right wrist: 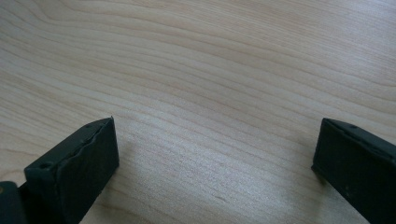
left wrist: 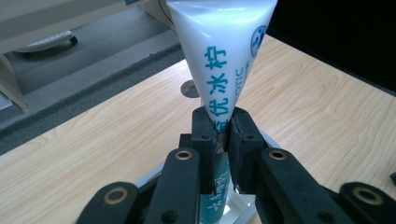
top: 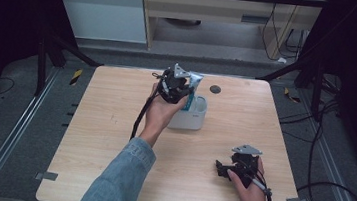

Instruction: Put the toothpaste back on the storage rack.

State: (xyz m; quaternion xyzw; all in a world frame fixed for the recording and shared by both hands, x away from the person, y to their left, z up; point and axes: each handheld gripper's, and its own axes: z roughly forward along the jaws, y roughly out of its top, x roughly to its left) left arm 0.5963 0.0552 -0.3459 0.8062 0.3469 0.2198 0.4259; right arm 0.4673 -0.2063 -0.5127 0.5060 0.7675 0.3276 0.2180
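A white tube with teal lettering stands upright, its lower end inside a white rectangular container near the middle of the table. My left gripper is shut on the tube's lower part, its jaws pressing it from both sides. In the high view that gripper hangs over the container's left rim, with the tube poking up beside it. My right gripper rests low on the table at the front right. Its jaws stand wide apart above bare wood, with nothing between them.
A small dark round hole lies in the tabletop just behind and right of the container. The wooden table ends at a dark floor and metal rails on both sides. A pale cabinet stands beyond the far edge.
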